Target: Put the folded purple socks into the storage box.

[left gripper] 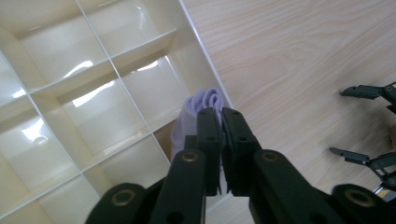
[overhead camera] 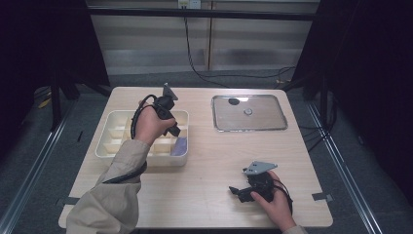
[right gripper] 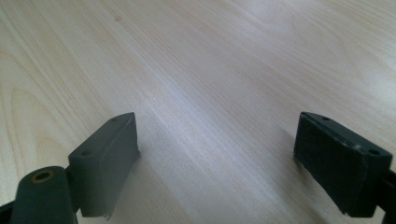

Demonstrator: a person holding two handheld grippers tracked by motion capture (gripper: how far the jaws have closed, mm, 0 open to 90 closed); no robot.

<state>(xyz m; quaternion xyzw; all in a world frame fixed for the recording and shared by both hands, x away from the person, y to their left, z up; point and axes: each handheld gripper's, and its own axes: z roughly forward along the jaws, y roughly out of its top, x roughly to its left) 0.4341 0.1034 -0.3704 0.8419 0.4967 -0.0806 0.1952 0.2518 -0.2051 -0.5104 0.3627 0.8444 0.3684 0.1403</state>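
Note:
A cream divided organiser box (overhead camera: 113, 118) stands at the table's left. A folded purple cloth (overhead camera: 180, 145) lies in its near right corner compartment. In the left gripper view the cloth (left gripper: 208, 99) sits just under the black jaws. My left gripper (left gripper: 221, 112) points down into that compartment (overhead camera: 177, 132), its pads pressed together on the cloth's upper edge. My right gripper (overhead camera: 234, 191) rests low over the bare table near the front right, jaws wide apart (right gripper: 217, 140) with nothing between them. It also appears open at the edge of the left gripper view (left gripper: 338, 121).
A shiny metal tray (overhead camera: 249, 129) lies at the back right, holding a small dark item (overhead camera: 234, 101) and a small round piece (overhead camera: 248, 111). The organiser's other compartments (left gripper: 84, 70) look bare. Light wood table (overhead camera: 214, 161) between box and tray.

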